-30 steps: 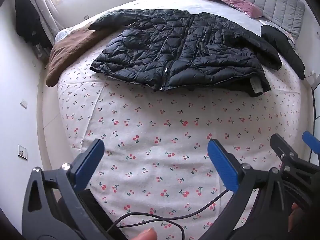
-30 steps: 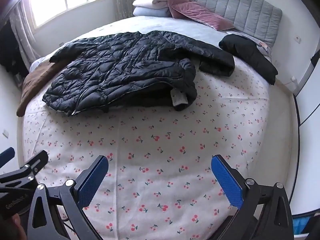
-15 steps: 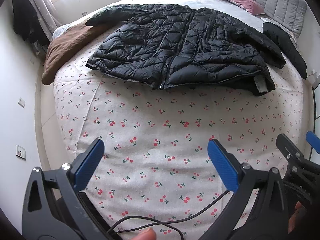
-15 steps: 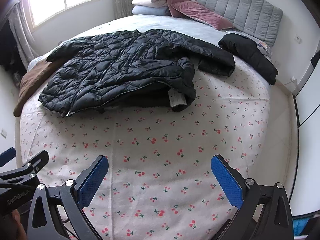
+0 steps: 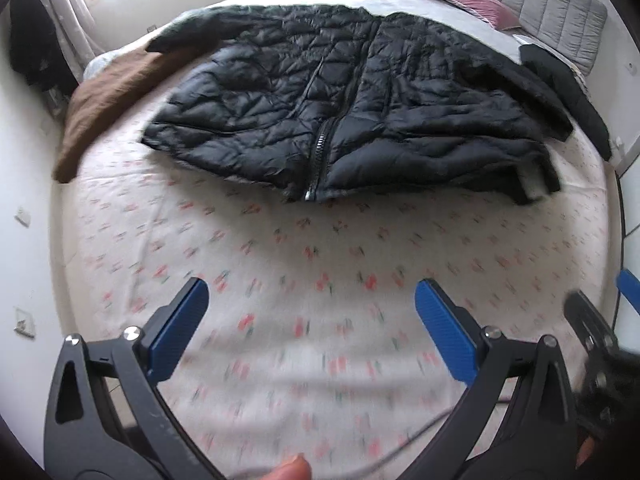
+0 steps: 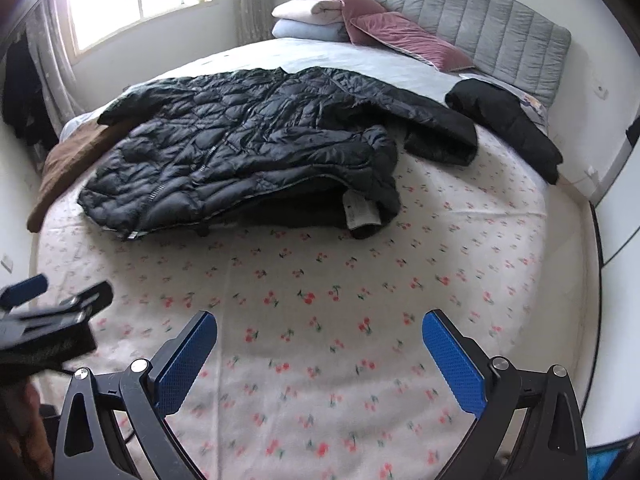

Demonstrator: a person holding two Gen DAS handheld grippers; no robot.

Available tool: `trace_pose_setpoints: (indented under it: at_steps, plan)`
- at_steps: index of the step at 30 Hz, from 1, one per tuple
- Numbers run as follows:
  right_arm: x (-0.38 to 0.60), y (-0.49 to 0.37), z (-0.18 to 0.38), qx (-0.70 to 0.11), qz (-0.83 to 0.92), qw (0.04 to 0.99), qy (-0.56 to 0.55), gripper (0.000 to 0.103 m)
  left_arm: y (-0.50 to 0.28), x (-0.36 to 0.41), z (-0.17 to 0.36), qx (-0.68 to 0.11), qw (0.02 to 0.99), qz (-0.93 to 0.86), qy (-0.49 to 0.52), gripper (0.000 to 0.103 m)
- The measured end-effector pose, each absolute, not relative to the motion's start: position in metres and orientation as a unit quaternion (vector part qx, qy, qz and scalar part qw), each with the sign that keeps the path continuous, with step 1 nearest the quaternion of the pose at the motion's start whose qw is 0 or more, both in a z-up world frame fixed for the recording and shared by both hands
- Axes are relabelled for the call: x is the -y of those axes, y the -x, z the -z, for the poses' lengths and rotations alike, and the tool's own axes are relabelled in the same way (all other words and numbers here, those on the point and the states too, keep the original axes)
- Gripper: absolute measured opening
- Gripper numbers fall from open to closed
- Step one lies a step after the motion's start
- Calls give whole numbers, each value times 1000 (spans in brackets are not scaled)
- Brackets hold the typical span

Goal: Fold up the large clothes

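Black quilted jacket nearing on bed; am advancing left tongs, right tongs, both wide open, empty; folding not begun.

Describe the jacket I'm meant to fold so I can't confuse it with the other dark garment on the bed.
On the cherry-print bedsheet, look mid-bed: the black quilted puffer jacket lies spread out with sleeves extended. Its shiny stitched quilting, front zipper and white label distinguish it from the plain matte dark garment near the grey headboard.
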State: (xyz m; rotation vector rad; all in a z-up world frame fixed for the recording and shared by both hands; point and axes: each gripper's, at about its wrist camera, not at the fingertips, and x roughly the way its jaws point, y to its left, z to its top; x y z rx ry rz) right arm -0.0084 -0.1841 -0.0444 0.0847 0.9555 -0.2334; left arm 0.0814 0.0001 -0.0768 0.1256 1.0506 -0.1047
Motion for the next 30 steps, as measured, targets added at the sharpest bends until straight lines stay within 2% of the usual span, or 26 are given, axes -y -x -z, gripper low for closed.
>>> trace_pose_setpoints:
  at_steps: [5,9,14,30]
  plan:
    - [193,-29,125,-502,98,859,-30,103,-134,8,150,-494,863,19,-107,103]
    - [195,-40,155,-508,93,856,-26,103,-144,6,162,-474,876,47,-79,103]
    - [205,-35,161,-485,80,869,-59,103,-149,1,164,-473,877,64,-53,103]
    - [196,-28,165,-479,83,872,-56,103,-156,2,167,-473,876,74,-61,103]
